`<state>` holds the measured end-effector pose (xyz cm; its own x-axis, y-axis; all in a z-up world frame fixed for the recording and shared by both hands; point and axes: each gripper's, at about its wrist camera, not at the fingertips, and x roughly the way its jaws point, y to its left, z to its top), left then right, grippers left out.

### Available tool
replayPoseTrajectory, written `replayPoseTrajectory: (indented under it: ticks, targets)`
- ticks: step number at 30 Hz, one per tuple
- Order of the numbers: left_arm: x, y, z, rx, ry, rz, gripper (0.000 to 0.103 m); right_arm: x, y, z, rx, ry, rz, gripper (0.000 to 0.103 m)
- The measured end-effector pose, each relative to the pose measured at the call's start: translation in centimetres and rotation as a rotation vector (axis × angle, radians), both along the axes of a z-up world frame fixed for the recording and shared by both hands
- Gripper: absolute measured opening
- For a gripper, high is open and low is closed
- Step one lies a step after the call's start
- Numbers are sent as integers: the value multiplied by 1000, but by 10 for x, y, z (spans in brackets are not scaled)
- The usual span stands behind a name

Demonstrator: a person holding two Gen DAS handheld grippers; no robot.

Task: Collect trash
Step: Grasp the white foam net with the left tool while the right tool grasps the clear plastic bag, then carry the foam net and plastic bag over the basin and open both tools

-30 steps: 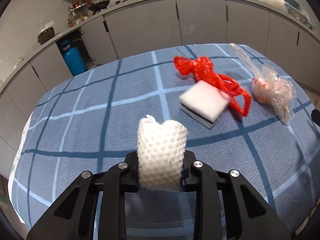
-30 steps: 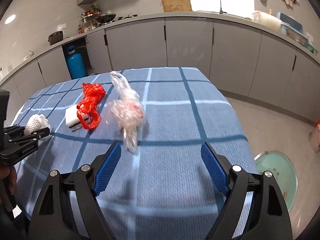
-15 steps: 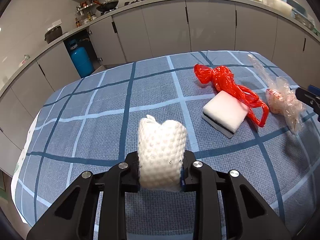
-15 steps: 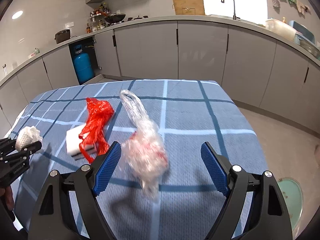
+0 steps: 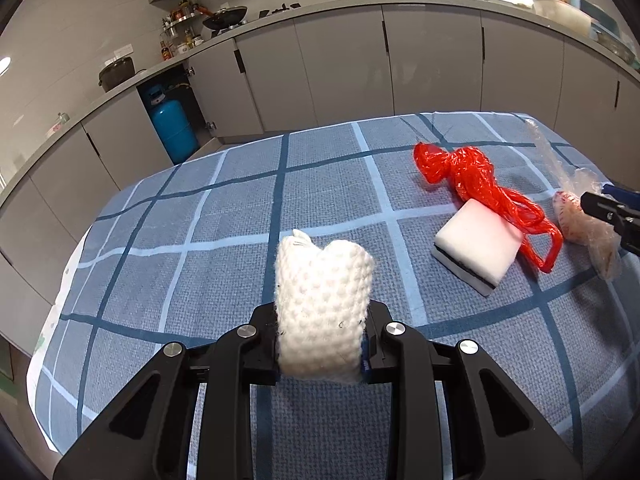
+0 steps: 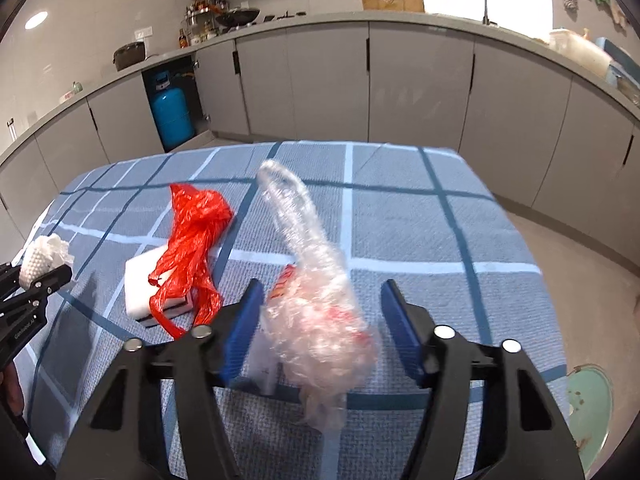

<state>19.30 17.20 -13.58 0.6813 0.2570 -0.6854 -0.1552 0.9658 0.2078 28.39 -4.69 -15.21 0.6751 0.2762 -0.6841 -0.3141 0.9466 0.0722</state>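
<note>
My left gripper [image 5: 320,336] is shut on a white foam net [image 5: 322,304] and holds it above the blue checked tablecloth [image 5: 200,216]; it also shows at the left of the right wrist view [image 6: 40,276]. My right gripper [image 6: 322,320] is open, its jaws on either side of a crumpled clear plastic bag [image 6: 320,320] with red print; neither blue pad visibly touches it. The bag shows at the right in the left wrist view [image 5: 580,220]. A red plastic bag [image 6: 192,240] lies partly over a white sponge block [image 6: 148,284].
Grey kitchen cabinets [image 6: 420,88] run along the far wall, with a blue gas cylinder [image 6: 170,114] in an open bay. A green round bin lid [image 6: 590,404] lies on the floor beyond the table's right edge.
My right gripper has moved forward and left to the clear bag, which now sits between its jaws, and the jaws have narrowed. My left gripper has risen a little with the foam net.
</note>
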Motion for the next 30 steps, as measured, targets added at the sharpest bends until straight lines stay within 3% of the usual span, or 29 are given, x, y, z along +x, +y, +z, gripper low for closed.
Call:
replayPoseTrajectory:
  ticks: [2, 3, 5, 8, 21, 30]
  targets:
    - [0, 1, 0, 3, -2, -1, 28, 1, 3, -5, -12, 18, 12, 56]
    - [0, 1, 0, 5, -3, -2, 28, 1, 4, -8, -18, 23, 12, 48]
    - [2, 1, -1, 8, -4, -5, 28, -1, 4, -8, -11, 23, 18, 40]
    - [3, 1, 0, 10, -6, -5, 28, -7, 2, -6, -12, 9, 21, 35]
    - [2, -23, 23, 19, -50, -46, 28, -43, -17, 8, 39, -39, -4, 33]
    - [3, -59, 39, 35, -75, -127, 28, -63, -36, 14, 83, -58, -21, 33]
